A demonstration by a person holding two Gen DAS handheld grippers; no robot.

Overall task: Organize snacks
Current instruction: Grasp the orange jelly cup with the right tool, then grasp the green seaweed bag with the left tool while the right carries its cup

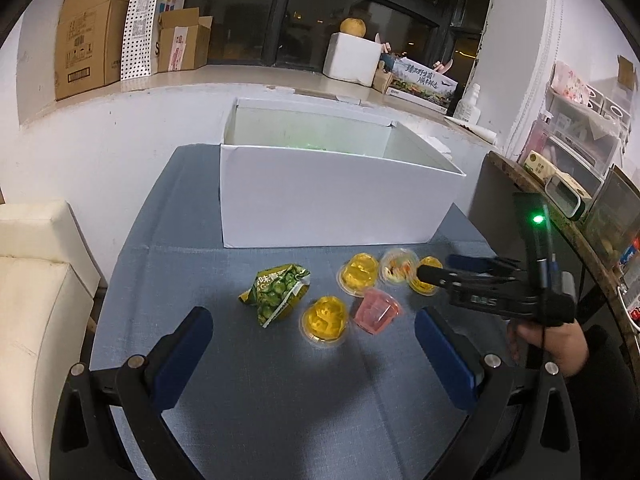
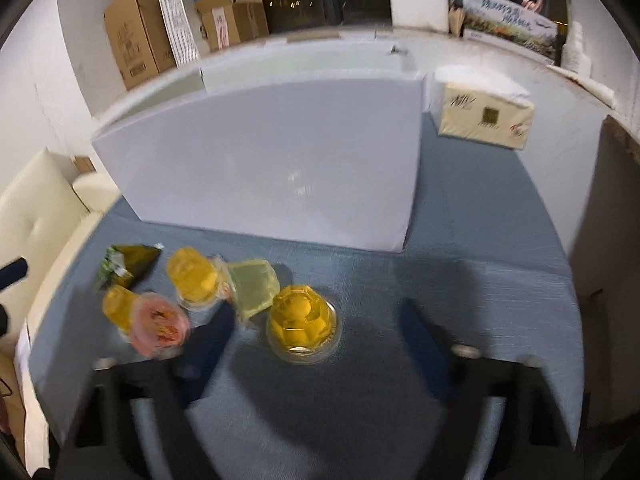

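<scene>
The desk (image 1: 280, 420), covered in a blue-grey cloth, carries a big open white box (image 1: 320, 204) at its far side, and the loose snacks lie in a cluster on the cloth just in front of that box. Something green shows faintly inside the box, too dim to name. The largest loose item is a green snack bag (image 1: 276, 292), lying crumpled at the left of the group; right of it sit three yellow jelly cups, a pink jelly cup (image 1: 378, 310) and a pale cup with mixed fruit (image 1: 398, 266). The step in hand looks like the approach for a pick: the right claw (image 2: 320, 340) is spread wide and empty, low over the cloth, with one yellow jelly cup (image 2: 302, 326) sitting between its fingers but not yet touched. The left claw (image 1: 314, 334) is also spread and holds nothing, hanging back above the cluster. The next move calls for closing gently on the cup's slick rounded wall, then lifting it over the box's near wall.
</scene>
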